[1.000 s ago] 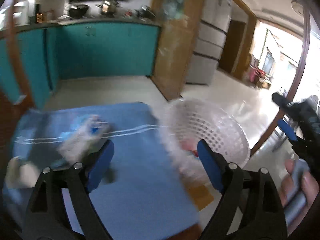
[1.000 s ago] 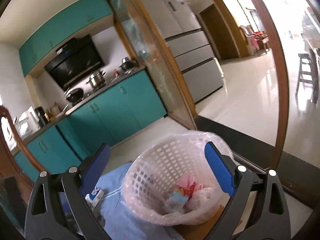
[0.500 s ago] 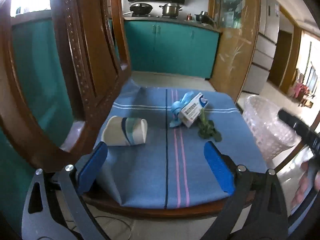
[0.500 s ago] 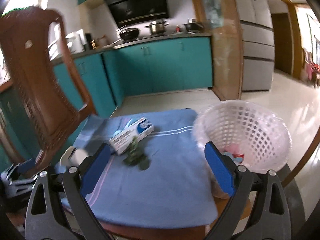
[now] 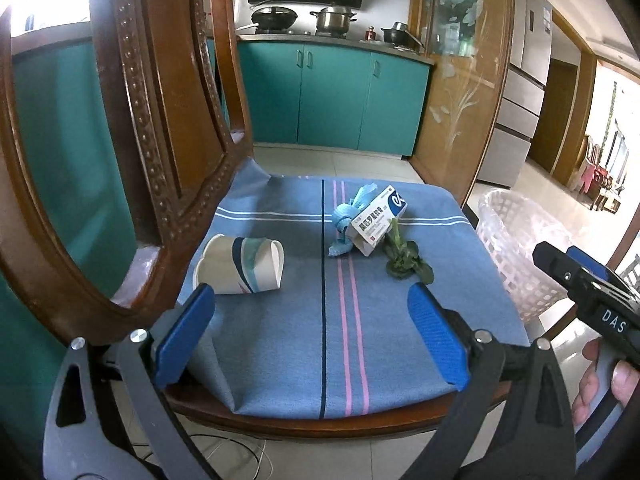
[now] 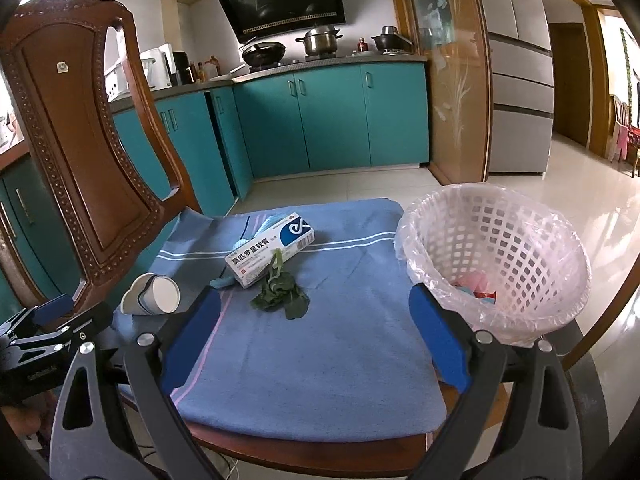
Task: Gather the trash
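trash lies ahead of both grippers on the blue cloth (image 5: 280, 344) over the chair seat, none of it held yet. the left gripper (image 5: 312, 336) hangs wide, its blue pads spread and nothing between them, low over the near edge of the seat and aimed along it toward the kitchen. the right gripper (image 6: 314, 340) is just as wide and just as bare, level over the same near edge; the person's right hand (image 5: 600, 384) shows on its handle at the edge of the left view. from the left gripper the cup (image 5: 240, 266) is the closest piece: it lies tipped on its side just ahead of the left pad, near the chair back (image 5: 160, 140), its long axis running across the seat with the mouth turned toward the middle. farther in, past the centre stripes, the box (image 5: 378, 220) lies slantwise, propped on the blue tissue (image 5: 344, 220) behind it, with the leaf (image 5: 404, 258) touching its near corner. from the right gripper that cluster sits straight ahead and a little left, the box (image 6: 270, 254) angling from near left to far right, the leaf (image 6: 280, 296) in front of it and nearest. the basket (image 6: 496, 256), lined with a clear bag and already holding some scraps, stands just beside the seat on the right, close by the right pad. my judgement: the left gripper is better placed for the cup, the right for the leaf and box, and the right has the short carry to the basket.
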